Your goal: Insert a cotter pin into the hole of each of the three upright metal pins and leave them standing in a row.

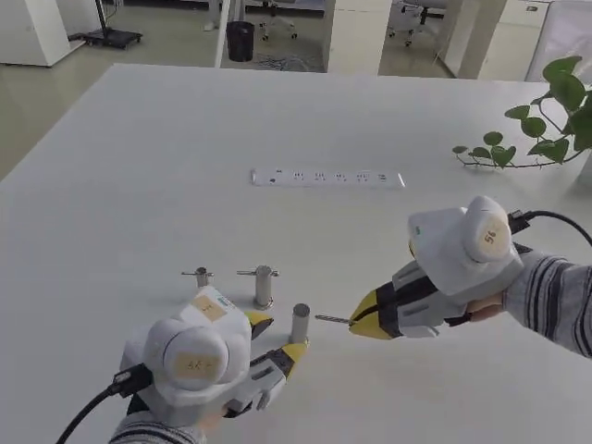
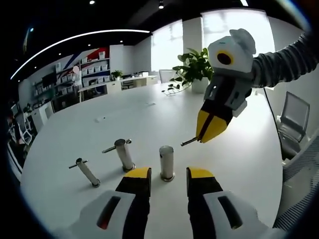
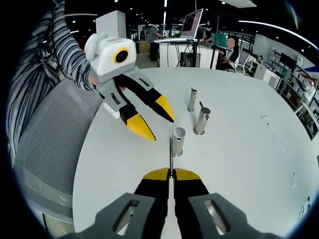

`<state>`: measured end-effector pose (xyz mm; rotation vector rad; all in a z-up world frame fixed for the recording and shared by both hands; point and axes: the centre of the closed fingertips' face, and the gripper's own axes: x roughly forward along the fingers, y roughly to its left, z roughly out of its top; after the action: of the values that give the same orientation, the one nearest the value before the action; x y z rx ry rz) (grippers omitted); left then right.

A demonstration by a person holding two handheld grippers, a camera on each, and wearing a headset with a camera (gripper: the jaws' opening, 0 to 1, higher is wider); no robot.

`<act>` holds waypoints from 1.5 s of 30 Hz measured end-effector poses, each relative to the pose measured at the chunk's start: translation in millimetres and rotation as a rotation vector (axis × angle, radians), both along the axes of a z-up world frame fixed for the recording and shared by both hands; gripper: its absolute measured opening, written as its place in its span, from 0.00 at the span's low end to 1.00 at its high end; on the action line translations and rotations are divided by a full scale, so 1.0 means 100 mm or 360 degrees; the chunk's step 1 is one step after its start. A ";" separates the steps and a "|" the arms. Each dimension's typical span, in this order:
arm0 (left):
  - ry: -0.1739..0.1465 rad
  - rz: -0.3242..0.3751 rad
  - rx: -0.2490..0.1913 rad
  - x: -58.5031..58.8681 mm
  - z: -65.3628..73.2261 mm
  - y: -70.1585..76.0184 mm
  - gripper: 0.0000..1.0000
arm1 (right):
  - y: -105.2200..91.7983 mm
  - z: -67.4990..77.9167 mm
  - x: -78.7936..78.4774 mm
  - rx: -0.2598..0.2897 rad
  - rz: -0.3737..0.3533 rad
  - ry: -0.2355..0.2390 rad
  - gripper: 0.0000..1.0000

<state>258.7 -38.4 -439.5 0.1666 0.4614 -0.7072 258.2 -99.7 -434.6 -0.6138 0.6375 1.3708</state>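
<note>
White table (image 1: 139, 166): right gripper (image 1: 355, 323) holds cotter pin (image 1: 331, 319) level.

Upright metal pin (image 1: 264, 289) x3. Cotter pin (image 1: 331, 319) x3: 2 thru holes, 1 not in. Power strip (image 1: 327, 178) x1. Potted plant (image 1: 548, 118) x1.

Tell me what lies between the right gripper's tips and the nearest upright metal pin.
The cotter pin, clamped in the right gripper, points at that metal pin above bare table, as the head view shows.
</note>
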 end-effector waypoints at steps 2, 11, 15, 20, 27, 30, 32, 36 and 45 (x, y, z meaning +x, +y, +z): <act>0.0009 0.0019 -0.0001 0.03 -0.03 -0.02 0.26 | -0.01 -0.03 0.02 -0.0015 0.0006 -0.0003 0.00; 0.0066 0.0092 0.0001 0.10 -0.17 -0.08 0.24 | 0.00 -0.08 0.09 -0.0033 0.0031 -0.0001 0.00; 0.0082 0.0112 -0.0008 0.15 -0.22 -0.12 0.22 | 0.00 -0.10 0.11 -0.0036 0.0038 0.0003 0.00; 0.0087 0.0104 0.0008 0.19 -0.26 -0.16 0.19 | 0.02 -0.12 0.11 -0.0041 0.0058 0.0005 0.00; 0.0080 0.0077 0.0050 0.24 -0.27 -0.22 0.17 | 0.06 -0.13 0.12 -0.0040 0.0089 0.0010 0.00; 0.0086 0.0083 0.0047 0.26 -0.27 -0.22 0.15 | 0.07 -0.13 0.13 -0.0040 0.0092 0.0010 0.00; 0.0091 0.0086 0.0047 0.27 -0.27 -0.22 0.13 | 0.08 -0.13 0.13 -0.0039 0.0097 0.0013 0.00; 0.0094 0.0098 0.0052 0.29 -0.29 -0.20 0.11 | 0.10 -0.13 0.15 -0.0037 0.0105 0.0007 0.00; 0.0092 0.0075 0.0068 0.28 -0.30 -0.19 0.10 | 0.14 -0.13 0.17 -0.0051 0.0134 0.0001 0.00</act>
<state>286.9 -57.8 -469.7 0.1755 0.5343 -0.6574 274.8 -85.7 -448.1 -0.6723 0.6410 1.4417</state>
